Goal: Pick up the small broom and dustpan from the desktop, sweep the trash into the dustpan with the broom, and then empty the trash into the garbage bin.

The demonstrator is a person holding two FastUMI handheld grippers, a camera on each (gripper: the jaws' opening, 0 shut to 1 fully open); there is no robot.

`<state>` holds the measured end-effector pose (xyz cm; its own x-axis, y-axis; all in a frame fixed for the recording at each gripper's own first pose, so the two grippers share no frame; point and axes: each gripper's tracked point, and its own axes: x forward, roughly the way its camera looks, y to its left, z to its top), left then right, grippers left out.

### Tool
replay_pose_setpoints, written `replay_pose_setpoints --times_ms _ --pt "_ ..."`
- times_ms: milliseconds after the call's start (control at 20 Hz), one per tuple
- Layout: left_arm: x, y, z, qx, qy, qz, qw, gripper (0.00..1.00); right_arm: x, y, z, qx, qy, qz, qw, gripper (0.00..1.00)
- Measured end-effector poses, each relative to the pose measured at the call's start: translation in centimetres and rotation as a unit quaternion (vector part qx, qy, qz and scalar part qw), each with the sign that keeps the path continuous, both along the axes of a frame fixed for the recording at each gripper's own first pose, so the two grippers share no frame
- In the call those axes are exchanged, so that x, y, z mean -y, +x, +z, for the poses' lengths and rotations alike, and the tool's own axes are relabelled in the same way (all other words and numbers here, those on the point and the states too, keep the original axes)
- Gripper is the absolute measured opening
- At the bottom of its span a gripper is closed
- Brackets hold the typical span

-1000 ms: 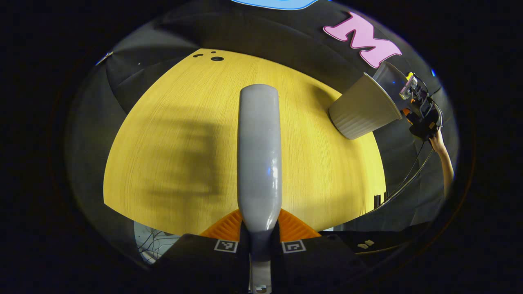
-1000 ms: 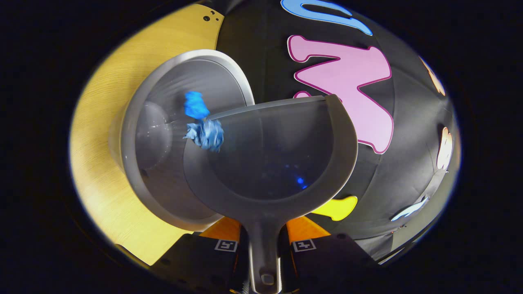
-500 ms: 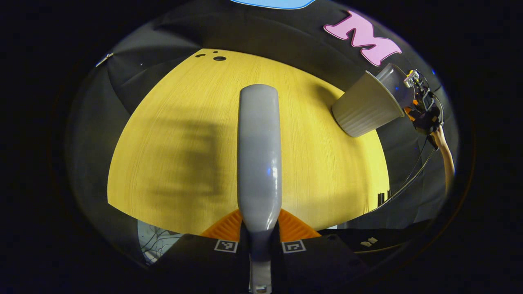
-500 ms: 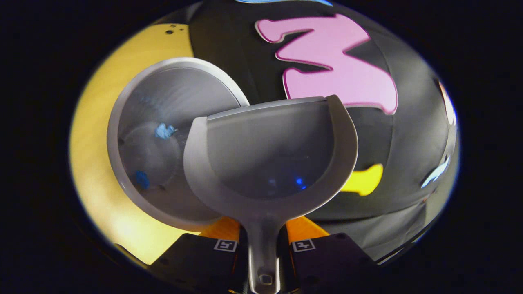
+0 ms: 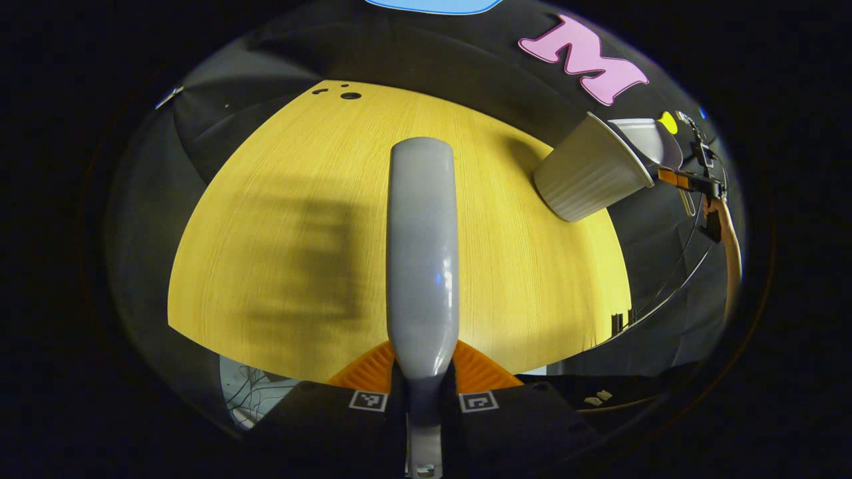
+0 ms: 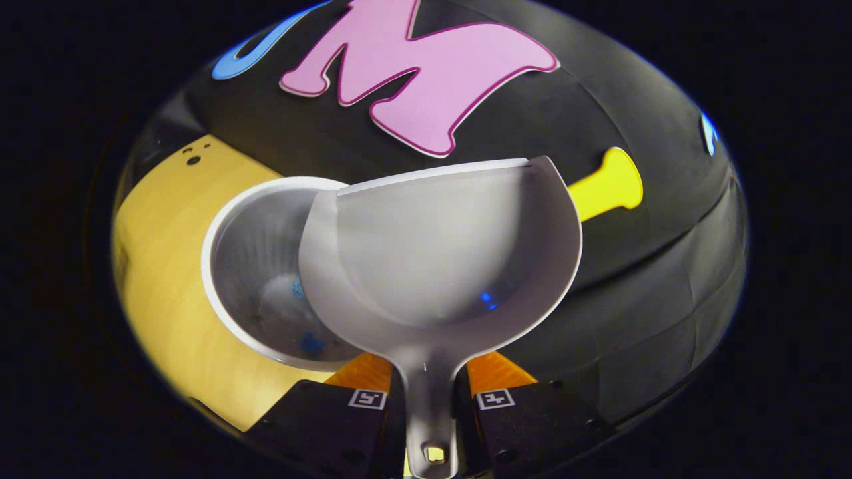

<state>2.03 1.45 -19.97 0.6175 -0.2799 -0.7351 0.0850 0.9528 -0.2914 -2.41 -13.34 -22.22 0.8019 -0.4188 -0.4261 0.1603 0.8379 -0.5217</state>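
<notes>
In the left gripper view, the yellow wooden desktop [image 5: 299, 219] is seen spreading wide and bare ahead of the left gripper [image 5: 424, 399], with its near edge curving just beyond the fingers and its right edge falling away close to the garbage bin [image 5: 589, 176]. Two small dark holes [image 5: 350, 96] are seen near the far edge, where the black cloth wall [image 5: 413, 53] rises. The broom [image 5: 423, 253] is held by its handle in the jaws of the left gripper, which are closed narrowly on it, and it is pointed forward above the middle of the desktop; a broad shadow is cast on the wood to its left. The bin is stood near the far right corner of the desktop, and the dustpan [image 5: 649, 140] is seen tipped at its rim, carried by the right gripper [image 5: 685, 181], behind which a forearm [image 5: 731, 253] and trailing cables [image 5: 665, 293] are seen beyond the table edge. In the right gripper view, the dustpan [image 6: 439, 253] is clamped by its handle between the fingers of the right gripper [image 6: 430, 406], jaws narrow on it, with its open lip overlapping the bin's rim. Nothing is seen lying in the pan; a small blue glint shows on its inner surface. Inside the bin [image 6: 259, 266], blue scraps of trash [image 6: 309, 342] are seen lying at the bottom. Only a strip of desktop [image 6: 166, 266] is left between the bin and the table's near edge.
</notes>
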Motion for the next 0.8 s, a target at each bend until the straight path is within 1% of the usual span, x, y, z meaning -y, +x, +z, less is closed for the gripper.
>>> replay_pose_setpoints --times_ms 100,200,250,400,500,600,650,700,750,800 --pt "-0.1 -0.3 -0.4 0.000 0.003 0.004 1.000 0.25 -2.4 -1.0 -0.1 0.022 0.073 0.007 0.997 0.34" --pt "0.1 -0.7 -0.9 -0.004 0.005 0.006 1.000 0.24 -4.6 -1.4 1.2 0.041 0.128 0.022 0.991 0.34" --pt "0.1 -0.9 -1.0 -0.005 0.008 0.006 1.000 0.25 -5.4 -1.4 1.7 0.049 0.145 0.031 0.988 0.34" --pt "0.3 -1.2 -1.6 -0.005 0.009 0.006 1.000 0.24 -9.4 -3.7 2.5 0.063 0.186 0.062 0.979 0.34" --pt "0.0 -1.0 -2.1 -0.003 0.015 0.014 1.000 0.25 -12.8 -4.9 2.1 0.070 0.224 0.084 0.969 0.34" --pt "-0.4 -0.8 -2.4 0.000 0.021 0.026 0.999 0.25 -16.9 -6.2 0.5 0.054 0.267 0.111 0.956 0.34" --pt "-0.3 -0.9 -2.6 0.000 0.025 0.028 0.999 0.25 -18.9 -6.9 -0.5 0.044 0.278 0.121 0.952 0.34" --pt "-0.4 -0.9 -2.9 -0.002 0.030 0.029 0.999 0.22 -20.2 -7.3 -1.1 0.035 0.276 0.132 0.952 0.34" --pt "-0.7 -0.9 -3.0 -0.004 0.035 0.031 0.999 0.25 -21.5 -7.7 -1.9 0.026 0.269 0.142 0.952 0.34" --pt "-1.2 -0.8 -3.3 -0.005 0.039 0.033 0.999 0.24 -22.7 -8.1 -2.9 0.017 0.264 0.150 0.953 0.34"
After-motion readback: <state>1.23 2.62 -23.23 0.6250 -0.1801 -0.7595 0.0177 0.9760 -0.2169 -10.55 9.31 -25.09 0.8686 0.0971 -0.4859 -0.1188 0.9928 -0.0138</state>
